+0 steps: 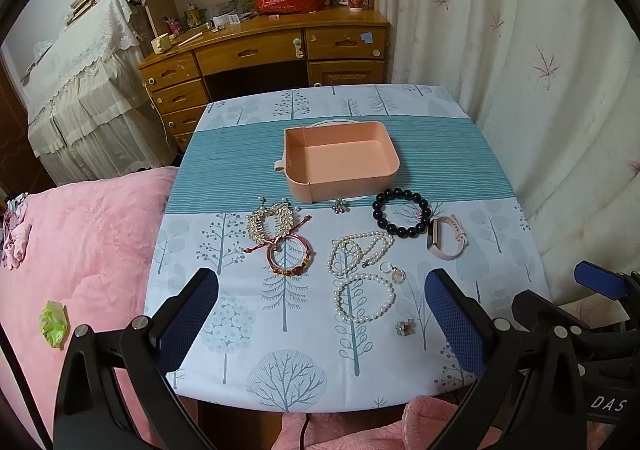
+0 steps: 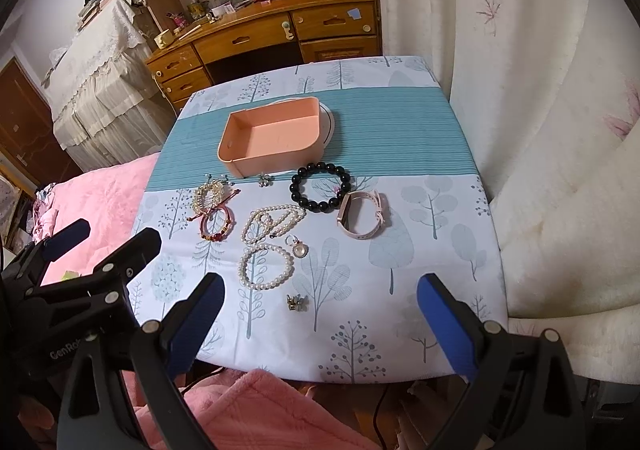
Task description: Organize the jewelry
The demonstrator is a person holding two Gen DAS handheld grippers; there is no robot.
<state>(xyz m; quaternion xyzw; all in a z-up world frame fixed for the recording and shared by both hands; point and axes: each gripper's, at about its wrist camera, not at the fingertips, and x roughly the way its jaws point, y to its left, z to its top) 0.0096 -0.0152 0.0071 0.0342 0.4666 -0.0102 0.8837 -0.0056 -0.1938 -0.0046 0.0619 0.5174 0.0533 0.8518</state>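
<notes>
Jewelry, including a white pearl necklace [image 1: 360, 278], is lying mid-frame below the empty pink plastic tray [image 1: 342, 160]. I'm holding my left gripper [image 1: 320, 314] and right gripper [image 2: 320, 314] spread wide, gripping nothing, hovering at the bottom edge.

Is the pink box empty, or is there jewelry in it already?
Empty. The pink box shows only its bare floor in both views. The black bead bracelet and pearl necklace lie outside it on the tablecloth.
</notes>
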